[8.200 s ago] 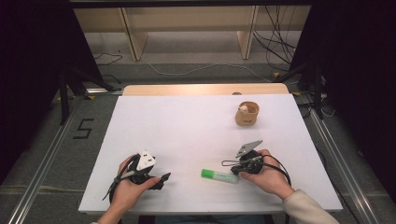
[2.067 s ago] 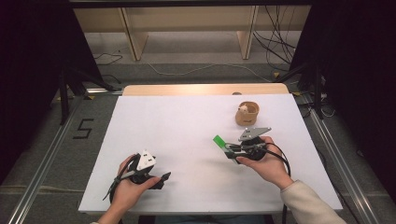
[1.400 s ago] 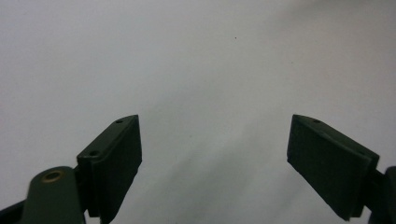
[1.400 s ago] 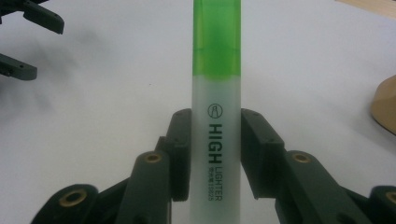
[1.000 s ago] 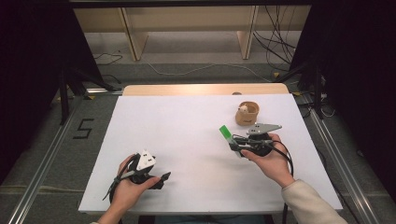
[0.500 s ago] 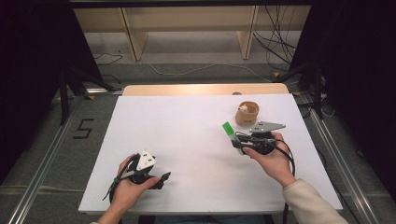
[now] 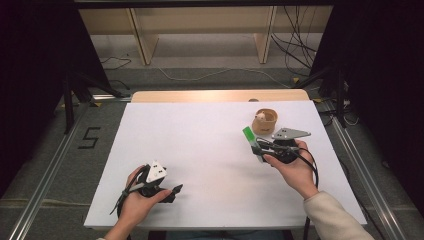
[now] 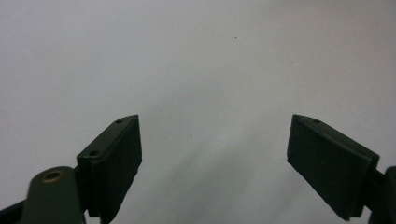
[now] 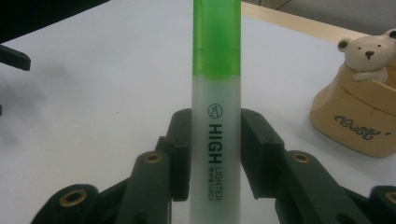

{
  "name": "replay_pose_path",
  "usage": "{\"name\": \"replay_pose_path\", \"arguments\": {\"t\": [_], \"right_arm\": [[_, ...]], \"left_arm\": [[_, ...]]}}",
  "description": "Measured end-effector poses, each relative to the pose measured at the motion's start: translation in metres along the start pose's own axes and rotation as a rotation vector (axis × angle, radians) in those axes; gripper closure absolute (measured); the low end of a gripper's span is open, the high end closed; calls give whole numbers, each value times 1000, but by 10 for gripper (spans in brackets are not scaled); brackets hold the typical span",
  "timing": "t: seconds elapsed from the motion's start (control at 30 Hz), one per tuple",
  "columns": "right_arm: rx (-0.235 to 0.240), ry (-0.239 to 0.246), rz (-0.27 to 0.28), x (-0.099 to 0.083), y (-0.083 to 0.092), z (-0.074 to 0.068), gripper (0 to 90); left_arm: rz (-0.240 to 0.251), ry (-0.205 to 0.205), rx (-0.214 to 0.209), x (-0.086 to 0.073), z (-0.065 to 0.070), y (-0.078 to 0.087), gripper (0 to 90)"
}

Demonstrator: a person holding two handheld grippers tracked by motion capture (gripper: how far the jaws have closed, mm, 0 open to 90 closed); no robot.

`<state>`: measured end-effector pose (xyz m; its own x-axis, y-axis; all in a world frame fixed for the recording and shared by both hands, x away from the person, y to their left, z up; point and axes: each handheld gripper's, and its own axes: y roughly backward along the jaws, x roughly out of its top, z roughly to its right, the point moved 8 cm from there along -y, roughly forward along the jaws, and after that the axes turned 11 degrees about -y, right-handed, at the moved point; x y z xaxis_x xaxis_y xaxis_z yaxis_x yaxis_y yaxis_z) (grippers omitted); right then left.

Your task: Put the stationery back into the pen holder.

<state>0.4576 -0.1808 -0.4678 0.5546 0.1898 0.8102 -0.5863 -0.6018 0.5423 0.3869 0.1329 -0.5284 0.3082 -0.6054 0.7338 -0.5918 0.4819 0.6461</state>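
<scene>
A green-capped highlighter [image 9: 216, 116] with a frosted white barrel is pinched between the black jaws of my right gripper [image 9: 215, 154]. In the high view that right gripper [image 7: 258, 147] holds the highlighter [image 7: 250, 137] lifted above the table, cap end pointing up and away, just left of a tan wooden pen holder [image 7: 264, 121] with a small bear figure [image 9: 369, 52] on its rim. My left gripper [image 7: 176, 190] rests low at the table's near left, and its jaws [image 8: 215, 163] stand wide apart over bare white surface.
The white table top [image 7: 200, 135] has a wooden strip along its far edge [image 7: 215, 95]. Beyond it are shelf legs and loose cables on the floor [image 7: 200, 70]. Dark frames stand on both sides.
My right gripper has carried the highlighter a little farther back and right, closer to the pen holder, and tipped it more upright. The left hand has stayed where it was.
</scene>
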Motion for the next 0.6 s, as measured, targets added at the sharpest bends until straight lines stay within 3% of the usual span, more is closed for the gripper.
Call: {"name": "replay_pose_path", "arguments": {"t": [0.6], "right_arm": [[-37, -37, 41, 6, 6, 11, 664]], "left_arm": [[0, 0, 1, 0, 0, 0, 179]]}}
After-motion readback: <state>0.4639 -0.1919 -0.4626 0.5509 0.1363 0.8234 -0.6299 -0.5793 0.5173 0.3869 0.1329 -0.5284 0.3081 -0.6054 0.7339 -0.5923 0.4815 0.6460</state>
